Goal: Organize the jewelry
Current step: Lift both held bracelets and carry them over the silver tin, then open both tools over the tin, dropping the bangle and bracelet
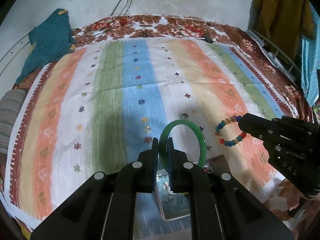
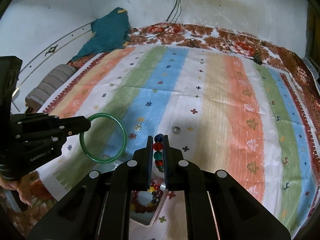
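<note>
Left tool (image 1: 162, 140) clamps green bangle (image 1: 200, 134); right tool (image 2: 158, 138) grips beaded bracelet (image 2: 157, 146).

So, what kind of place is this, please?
Probably a bedroom at home, with the work done on a bed: a striped bedspread over a floral blanket, a rolled striped pillow by the wall, and clothes hanging nearby.

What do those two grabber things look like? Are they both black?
Yes, both are black. The left gripper and right gripper each have two flat fingers lined with ridged blue pads, chunky angular arms, and round silver discs on the joints. Small silver screws dot the sides. One body carries raised letters reading "DAS", the other white lettering that looks like "GenRobot.AI".
</note>
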`<state>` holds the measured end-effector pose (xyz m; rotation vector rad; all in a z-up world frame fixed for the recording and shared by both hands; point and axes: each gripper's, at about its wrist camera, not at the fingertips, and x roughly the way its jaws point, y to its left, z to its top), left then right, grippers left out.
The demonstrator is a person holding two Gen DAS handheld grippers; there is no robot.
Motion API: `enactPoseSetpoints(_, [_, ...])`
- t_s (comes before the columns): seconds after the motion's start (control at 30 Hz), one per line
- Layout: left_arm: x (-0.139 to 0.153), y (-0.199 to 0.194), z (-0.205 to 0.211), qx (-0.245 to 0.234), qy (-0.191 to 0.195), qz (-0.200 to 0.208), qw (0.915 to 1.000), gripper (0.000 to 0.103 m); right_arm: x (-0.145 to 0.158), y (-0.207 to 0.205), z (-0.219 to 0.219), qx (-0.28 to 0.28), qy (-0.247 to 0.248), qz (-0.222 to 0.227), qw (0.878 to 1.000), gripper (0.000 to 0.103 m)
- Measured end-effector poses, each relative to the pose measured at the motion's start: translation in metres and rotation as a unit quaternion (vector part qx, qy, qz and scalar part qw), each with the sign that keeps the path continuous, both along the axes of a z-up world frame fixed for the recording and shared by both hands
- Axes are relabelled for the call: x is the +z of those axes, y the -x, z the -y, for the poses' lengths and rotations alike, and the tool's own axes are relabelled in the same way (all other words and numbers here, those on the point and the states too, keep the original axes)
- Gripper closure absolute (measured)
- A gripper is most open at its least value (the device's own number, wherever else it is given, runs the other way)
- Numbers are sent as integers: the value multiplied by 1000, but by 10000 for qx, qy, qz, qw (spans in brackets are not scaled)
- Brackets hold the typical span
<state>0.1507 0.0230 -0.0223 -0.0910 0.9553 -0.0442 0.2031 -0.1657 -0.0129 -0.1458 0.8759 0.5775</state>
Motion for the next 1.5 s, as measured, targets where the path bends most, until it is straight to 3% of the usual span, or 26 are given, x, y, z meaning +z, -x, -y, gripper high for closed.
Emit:
enactPoseSetpoints(0.57, [3,38,12,-72,127,124,9998,95,0,34,4,213,-61,41,9997,93])
enactPoseSetpoints(0.87, [-1,48,18,-98,32,58,9999,95,-4,43,5,238,-28,-55,9997,93])
enactPoseSetpoints(1.0, [-9,46,18,-53,34,-196,9998,93,-9,42,6,117,100,-150,9998,92])
enactPoseSetpoints(1.03, [-11,46,16,-22,36,-244,9997,92,-10,41,7,93,132,-161,9997,91])
enactPoseSetpoints(1.07, [-11,46,15,31,15,-245,9997,92,-10,41,8,68,147,-167,9997,82])
enactPoseSetpoints(1.1, [-10,46,11,105,9,-233,9997,90,-10,40,9,41,132,-161,9998,64])
enactPoseSetpoints(1.13, [-10,46,8,138,31,-225,9996,84,-10,39,10,26,121,-148,9998,59])
enactPoseSetpoints(1.17, [-9,46,6,181,60,-216,9996,76,-10,38,10,0,130,-144,9998,57])
enactPoseSetpoints(1.5, [-6,45,-1,223,135,-179,9995,55,-18,24,12,-34,217,-369,9991,48])
